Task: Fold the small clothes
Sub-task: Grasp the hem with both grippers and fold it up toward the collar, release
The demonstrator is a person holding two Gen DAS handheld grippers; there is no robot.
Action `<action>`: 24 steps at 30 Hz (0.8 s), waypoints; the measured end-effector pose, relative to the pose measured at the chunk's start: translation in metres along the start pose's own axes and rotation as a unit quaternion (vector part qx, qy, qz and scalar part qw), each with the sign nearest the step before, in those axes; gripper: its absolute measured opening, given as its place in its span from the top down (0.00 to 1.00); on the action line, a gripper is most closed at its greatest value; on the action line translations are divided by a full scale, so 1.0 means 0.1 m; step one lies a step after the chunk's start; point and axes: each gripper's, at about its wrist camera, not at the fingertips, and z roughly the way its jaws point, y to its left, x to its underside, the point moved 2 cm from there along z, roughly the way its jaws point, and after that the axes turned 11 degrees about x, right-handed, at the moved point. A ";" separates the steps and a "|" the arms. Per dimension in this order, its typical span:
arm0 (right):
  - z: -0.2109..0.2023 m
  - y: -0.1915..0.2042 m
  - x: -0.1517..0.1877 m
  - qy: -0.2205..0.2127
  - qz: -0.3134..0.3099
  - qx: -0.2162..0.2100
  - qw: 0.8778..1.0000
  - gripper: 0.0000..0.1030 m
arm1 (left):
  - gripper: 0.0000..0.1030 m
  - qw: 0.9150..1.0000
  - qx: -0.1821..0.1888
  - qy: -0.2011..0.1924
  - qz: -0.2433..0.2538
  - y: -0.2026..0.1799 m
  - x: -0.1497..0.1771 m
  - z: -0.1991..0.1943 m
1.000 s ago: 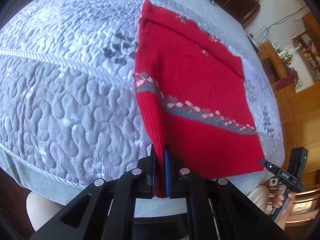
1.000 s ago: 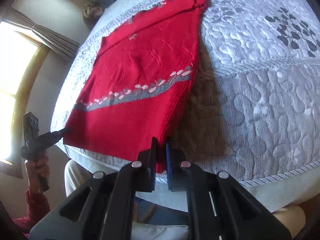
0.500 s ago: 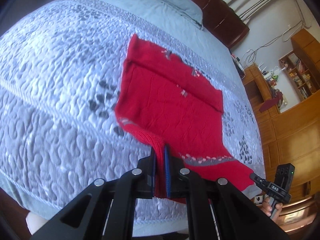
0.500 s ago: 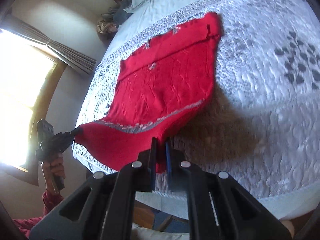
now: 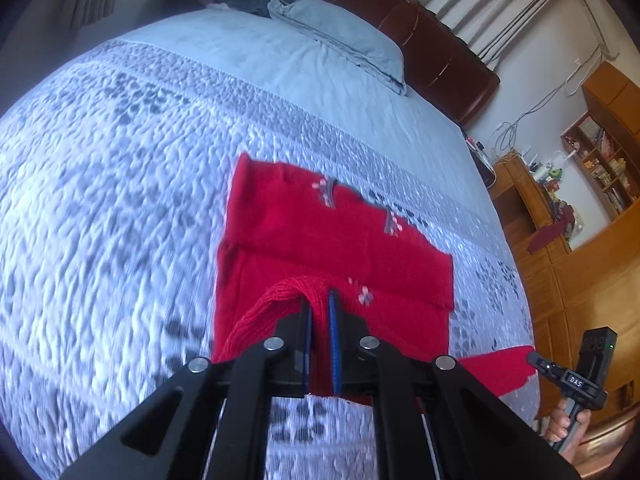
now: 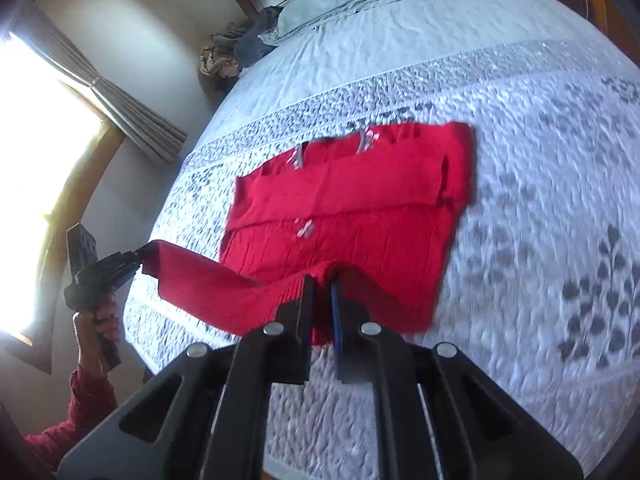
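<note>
A red knitted sweater [image 5: 320, 240] with small grey-pink motifs lies on the quilted bedspread [image 5: 100, 220]; it also shows in the right wrist view [image 6: 360, 208]. Its top part lies flat with a folded-over band. My left gripper [image 5: 319, 304] is shut on one corner of the ribbed hem and holds it lifted above the sweater's body. My right gripper [image 6: 322, 284] is shut on the other hem corner, also lifted. The hem hangs stretched between the two grippers. The right gripper also shows in the left wrist view [image 5: 538, 364], the left gripper in the right wrist view [image 6: 138, 260].
A blue pillow [image 5: 340, 36] and a pile of clothes [image 6: 232, 52] lie at the brown headboard [image 5: 432, 44]. Wooden shelves [image 5: 580, 168] stand right of the bed. A window with a tied curtain [image 6: 100, 92] is on the left.
Both grippers have lifted the hem off the bed's front edge and carried it forward over the sweater toward the collar. The sweater's lower half now hangs raised above its upper half.
</note>
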 end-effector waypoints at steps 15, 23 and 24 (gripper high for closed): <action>1.30 -0.59 -1.41 0.059 0.089 0.029 0.994 0.94 | 0.93 0.999 -0.042 0.017 0.000 0.34 -1.25 1.63; 2.04 -0.98 -1.68 0.106 0.159 0.082 0.978 0.82 | 0.91 0.993 -0.090 0.064 -0.047 0.77 -1.35 2.42; 2.06 -1.04 -1.71 0.099 0.161 0.103 0.977 0.80 | 0.90 0.993 -0.084 0.062 -0.058 0.82 -1.37 2.44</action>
